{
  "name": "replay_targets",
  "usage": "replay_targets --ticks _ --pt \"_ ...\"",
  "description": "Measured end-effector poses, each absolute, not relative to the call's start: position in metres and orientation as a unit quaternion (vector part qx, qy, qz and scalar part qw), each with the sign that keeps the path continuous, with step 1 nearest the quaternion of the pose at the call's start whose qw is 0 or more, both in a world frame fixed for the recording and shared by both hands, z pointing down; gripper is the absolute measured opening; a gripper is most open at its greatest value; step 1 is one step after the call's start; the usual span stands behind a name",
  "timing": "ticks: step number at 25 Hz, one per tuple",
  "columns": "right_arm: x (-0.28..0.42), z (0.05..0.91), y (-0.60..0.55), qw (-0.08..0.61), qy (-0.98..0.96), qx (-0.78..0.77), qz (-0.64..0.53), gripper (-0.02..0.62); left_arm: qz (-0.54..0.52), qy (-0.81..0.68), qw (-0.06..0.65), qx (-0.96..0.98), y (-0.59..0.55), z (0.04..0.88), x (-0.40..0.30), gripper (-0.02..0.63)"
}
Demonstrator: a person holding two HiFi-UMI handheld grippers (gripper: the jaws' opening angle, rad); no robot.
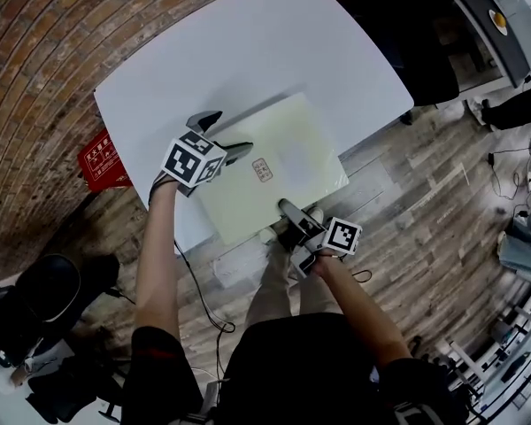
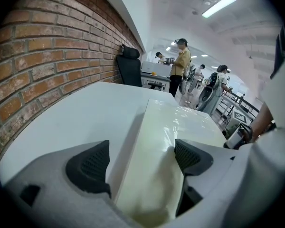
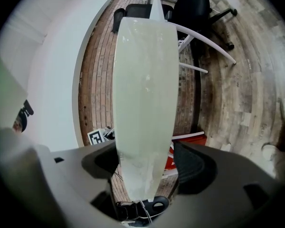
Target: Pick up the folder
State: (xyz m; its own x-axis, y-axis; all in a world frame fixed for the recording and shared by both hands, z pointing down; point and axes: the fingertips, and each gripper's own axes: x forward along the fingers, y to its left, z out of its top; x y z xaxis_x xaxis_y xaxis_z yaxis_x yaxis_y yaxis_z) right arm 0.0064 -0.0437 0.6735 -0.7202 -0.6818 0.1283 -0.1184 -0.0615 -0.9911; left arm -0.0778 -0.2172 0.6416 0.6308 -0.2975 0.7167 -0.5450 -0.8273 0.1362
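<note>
The folder, pale cream-green with a small reddish label near its middle, lies on the near right part of the white worktop. Its near side juts out past the worktop's near edge, over the wooden floor.

The left tool is at the folder's left edge, angled downward. In the left gripper view, the left tool has its jaws spread, with the folder running up between them. The right-hand pad sits against the sheet where the sheet curls up. The left-hand pad stands clear of it, over bare worktop. A dark strip of shadow runs along the folder's left edge.

The right tool is at the overhanging near edge, pointing almost level. In the right gripper view, the right tool is also spread wide. The folder passes between its jaws as a long, narrow band. The band lies close to the left-hand pad, with a clear gap to the right-hand pad, so nothing is pinched.

A red box sits on the floor by the worktop's left corner, beside the brick wall. Beyond the worktop's far edge, the left gripper view shows a black chair and a person in a yellow top.
</note>
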Motion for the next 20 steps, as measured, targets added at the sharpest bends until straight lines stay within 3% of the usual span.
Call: replay_targets --ticks 20 --pt "0.009 0.666 -0.051 0.265 0.645 -0.284 -0.658 0.308 0.365 -0.216 0.166 0.890 -0.189 0.641 -0.058 0.434"
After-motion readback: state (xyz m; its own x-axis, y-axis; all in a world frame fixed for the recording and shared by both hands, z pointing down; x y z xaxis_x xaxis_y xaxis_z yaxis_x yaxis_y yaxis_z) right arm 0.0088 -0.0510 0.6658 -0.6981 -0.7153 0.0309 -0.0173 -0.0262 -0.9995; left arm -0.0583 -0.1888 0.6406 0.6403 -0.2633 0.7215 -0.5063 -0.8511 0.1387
